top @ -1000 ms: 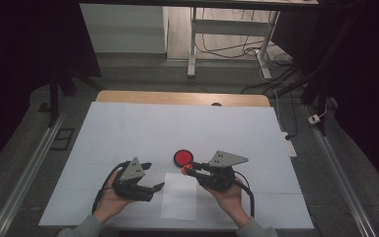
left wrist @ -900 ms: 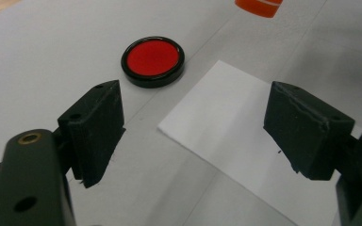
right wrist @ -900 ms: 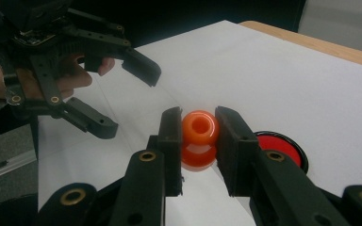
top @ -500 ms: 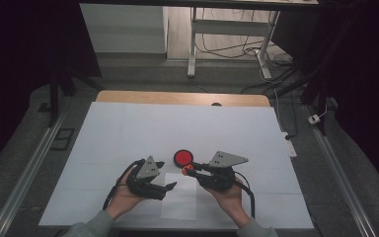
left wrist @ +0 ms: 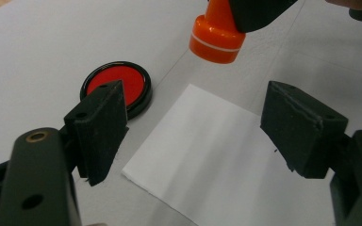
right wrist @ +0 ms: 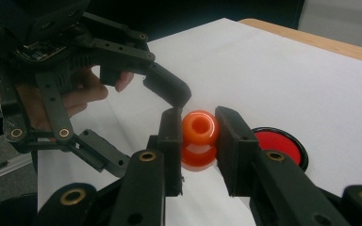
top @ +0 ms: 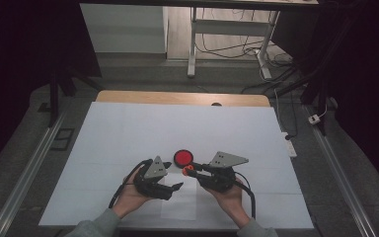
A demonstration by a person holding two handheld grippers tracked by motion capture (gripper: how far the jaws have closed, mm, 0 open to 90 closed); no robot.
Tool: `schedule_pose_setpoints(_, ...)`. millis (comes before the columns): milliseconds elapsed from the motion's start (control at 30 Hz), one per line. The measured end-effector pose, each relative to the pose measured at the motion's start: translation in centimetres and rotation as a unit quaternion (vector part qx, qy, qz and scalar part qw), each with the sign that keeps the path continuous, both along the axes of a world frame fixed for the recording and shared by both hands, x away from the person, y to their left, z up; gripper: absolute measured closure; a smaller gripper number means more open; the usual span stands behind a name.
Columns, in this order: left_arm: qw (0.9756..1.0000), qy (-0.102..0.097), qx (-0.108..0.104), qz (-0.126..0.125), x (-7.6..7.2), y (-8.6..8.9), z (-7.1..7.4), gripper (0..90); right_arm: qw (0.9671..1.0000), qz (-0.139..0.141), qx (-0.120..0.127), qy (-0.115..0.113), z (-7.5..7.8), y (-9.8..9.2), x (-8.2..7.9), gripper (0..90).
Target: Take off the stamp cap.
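Observation:
An orange stamp (top: 188, 172) (right wrist: 199, 129) hangs just above the table with my right gripper (top: 190, 170) (right wrist: 199, 123) shut on its neck, base down. The round red ink pad (top: 183, 157) (left wrist: 122, 77) (right wrist: 279, 141) lies open just behind it. A white paper sheet (top: 180, 200) (left wrist: 217, 155) lies flat in front of the stamp. My left gripper (top: 176, 186) (left wrist: 193, 117) hovers open over the sheet's left part, pointing right. Its jaws have just been closing a little, with nothing between them. In the left gripper view the stamp (left wrist: 217, 35) hangs beyond the sheet's far corner.
A white mat (top: 128, 133) covers the table, with a wooden strip (top: 177, 97) showing at its far edge. Metal rails run along both sides, and cables and table legs stand on the floor beyond.
My left gripper has slid right across the mat, onto the paper's left part and closer to the right gripper. The right gripper and stamp have stayed put.

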State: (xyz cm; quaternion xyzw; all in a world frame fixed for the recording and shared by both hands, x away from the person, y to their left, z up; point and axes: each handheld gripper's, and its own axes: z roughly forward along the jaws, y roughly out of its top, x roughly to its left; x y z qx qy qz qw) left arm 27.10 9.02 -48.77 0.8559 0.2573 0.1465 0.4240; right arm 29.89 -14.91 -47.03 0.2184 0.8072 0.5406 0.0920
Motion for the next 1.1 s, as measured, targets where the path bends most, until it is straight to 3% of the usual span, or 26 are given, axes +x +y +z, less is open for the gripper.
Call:
schedule_pose_setpoints(733,0.9999,-0.012,0.005,-0.009,0.3,-1.6,0.3,29.9,1.0,0.0,0.0,0.003,-0.1,0.1,-0.1,72.3)
schedule_pose_setpoints(1100,0.999,-0.03,0.031,-0.014,0.3,-2.7,0.3,34.9,1.0,-0.001,0.001,0.004,-0.1,0.1,-0.1,72.3)
